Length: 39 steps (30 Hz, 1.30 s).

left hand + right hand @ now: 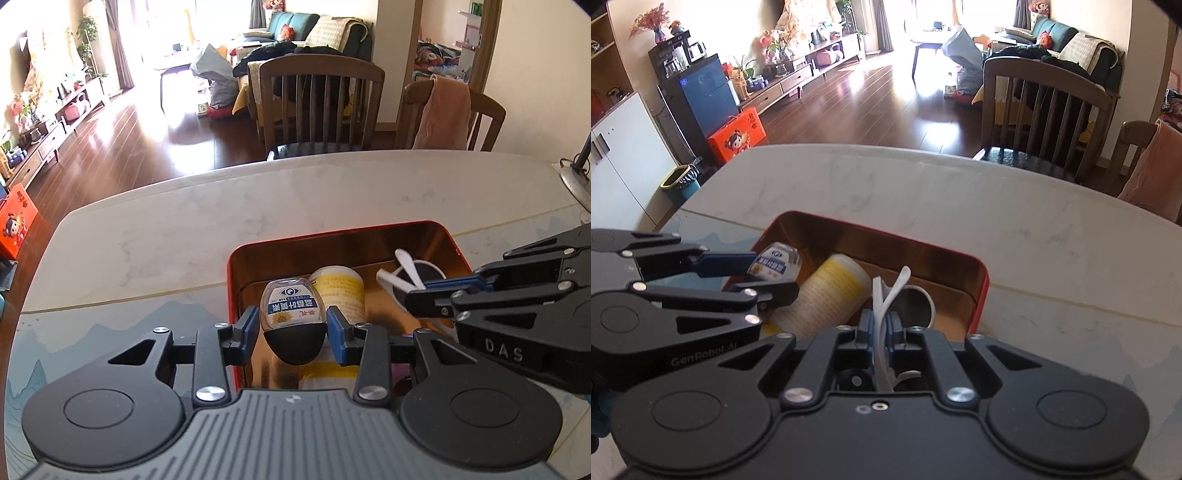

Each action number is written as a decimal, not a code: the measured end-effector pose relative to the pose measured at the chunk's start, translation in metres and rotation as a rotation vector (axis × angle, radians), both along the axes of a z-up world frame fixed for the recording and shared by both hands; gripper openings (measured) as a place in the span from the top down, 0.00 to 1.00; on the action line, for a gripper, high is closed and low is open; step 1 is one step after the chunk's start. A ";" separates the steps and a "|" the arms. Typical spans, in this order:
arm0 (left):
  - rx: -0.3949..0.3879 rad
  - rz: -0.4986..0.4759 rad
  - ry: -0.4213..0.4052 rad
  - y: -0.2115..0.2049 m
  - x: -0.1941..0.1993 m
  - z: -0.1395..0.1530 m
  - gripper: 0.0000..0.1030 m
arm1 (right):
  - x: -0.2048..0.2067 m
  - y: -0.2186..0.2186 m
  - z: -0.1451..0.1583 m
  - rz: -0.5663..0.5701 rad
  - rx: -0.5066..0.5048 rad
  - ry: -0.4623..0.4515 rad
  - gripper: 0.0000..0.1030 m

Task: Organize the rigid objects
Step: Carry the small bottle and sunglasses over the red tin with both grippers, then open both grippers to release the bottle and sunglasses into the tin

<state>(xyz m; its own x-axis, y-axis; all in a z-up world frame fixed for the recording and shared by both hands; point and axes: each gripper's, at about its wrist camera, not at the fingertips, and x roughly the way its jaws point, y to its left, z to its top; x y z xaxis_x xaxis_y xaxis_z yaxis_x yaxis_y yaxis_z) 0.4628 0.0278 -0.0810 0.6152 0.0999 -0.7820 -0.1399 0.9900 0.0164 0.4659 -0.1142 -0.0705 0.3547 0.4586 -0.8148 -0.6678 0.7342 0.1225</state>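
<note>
I have both loads over the red tin (236, 266): my left gripper (291, 328) pinches the eye-drop bottle (293, 314), my right gripper (881, 328) clamps the white sunglasses (908, 291). Next, I judge, lower and release.

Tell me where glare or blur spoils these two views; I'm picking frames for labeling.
Left wrist view: sun blows out the floor and windows, fisheye bends the table edge; the small bottle label reads sharp. Right wrist view: similar window glare, the yellow-labelled bottle looks soft, the white glasses at the right gripper slightly blurred.
</note>
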 end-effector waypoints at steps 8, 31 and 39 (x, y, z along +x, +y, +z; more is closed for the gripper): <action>-0.016 0.021 -0.002 0.002 0.005 -0.002 0.63 | -0.004 -0.003 -0.001 0.010 -0.009 0.022 0.85; -0.092 0.041 -0.073 0.005 -0.040 0.041 0.48 | -0.044 -0.026 0.052 -0.018 0.018 -0.044 0.64; -0.108 -0.001 -0.117 -0.001 -0.075 0.064 0.48 | -0.081 -0.040 0.076 -0.032 0.020 -0.091 0.52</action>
